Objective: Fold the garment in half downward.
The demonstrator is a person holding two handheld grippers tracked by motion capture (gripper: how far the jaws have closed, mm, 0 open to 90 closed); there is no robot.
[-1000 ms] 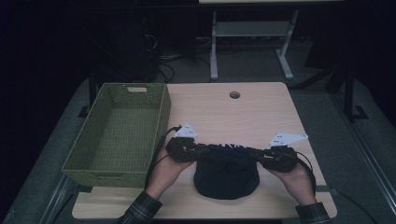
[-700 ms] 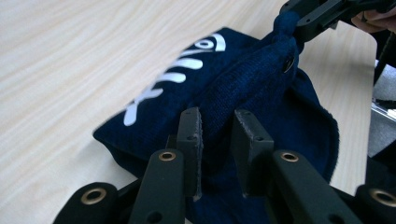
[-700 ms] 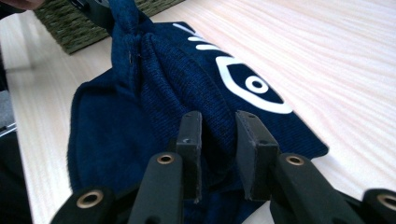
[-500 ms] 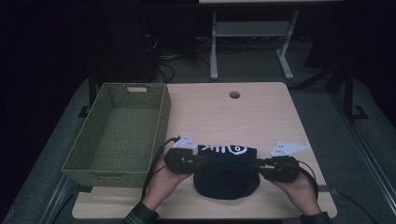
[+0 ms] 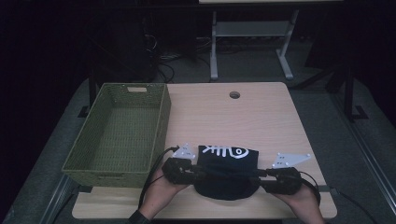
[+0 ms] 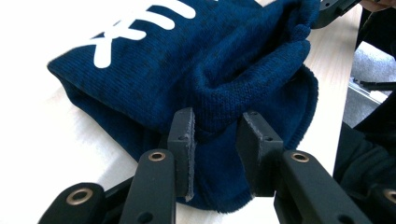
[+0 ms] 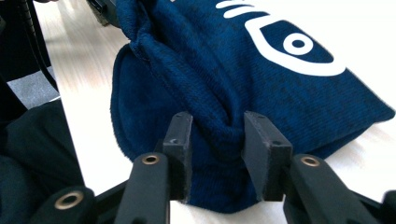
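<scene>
High view: you had the folded navy knit garment (image 5: 227, 175) on the counter (image 5: 261, 116), directly between your left hand-held gripper (image 5: 198, 173) and right hand-held gripper (image 5: 261, 176), fish-bone print facing up on the far side of both. Green basket (image 5: 116, 135) sat beyond and outboard of the left one.

Left hand-held gripper view: jaws had just been opening; a bunched fold of the garment (image 6: 224, 93) sat between them, one pad touching cloth, the other with a gap, so loosely open, not pinching.

Right hand-held gripper view: same story, jaws had just been opening, a ridge of garment (image 7: 219, 93) between the pads, contact loose at best.

Handling call: soft, light, floppy knit, not fragile, not slippery; it sagged and bunched. You'd probably do best taking the doubled side edges, both ends together, so the fold held.
</scene>
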